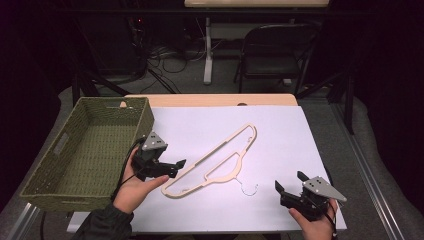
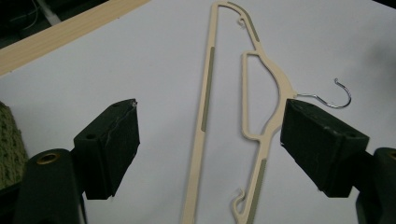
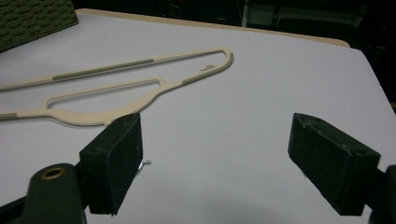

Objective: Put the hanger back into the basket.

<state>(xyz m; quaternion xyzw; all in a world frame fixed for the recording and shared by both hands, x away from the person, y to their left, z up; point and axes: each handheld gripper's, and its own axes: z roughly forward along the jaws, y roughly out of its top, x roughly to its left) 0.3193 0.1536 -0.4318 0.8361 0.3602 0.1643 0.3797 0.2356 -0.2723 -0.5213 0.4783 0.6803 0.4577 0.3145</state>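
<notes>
Hanger [image 1: 220,160] work was the step in hand: the cream plastic hanger lay flat on the white sheet [image 1: 280,130] at the middle of the high view, running from lower left to upper right, its metal hook [image 1: 248,189] curling toward the bottom edge. The woven basket [image 1: 45,187] stood at the left of that frame, just beside the hanger's lower end.

The left gripper [image 1: 175,167] sat at the lower left of the centre, near the hanger's lower end, jaws apart and clamped on nothing. In the left gripper view the hanger [image 2: 208,116] ran up the frame between the two black jaws, the hook [image 2: 334,100] just past the right one, and no pad touched the plastic. The right gripper [image 1: 290,184] rested at the lower right, well apart from the hanger, its jaws also apart with bare sheet [image 3: 224,149] between them.

To do the pick well, the left jaws likely needed to straddle one thin bar rather than the whole frame, come low enough that the pads met plastic and not paper, and close squarely across the bar. A flat, light hanger could skid or pivot if gripped near its tip.
</notes>
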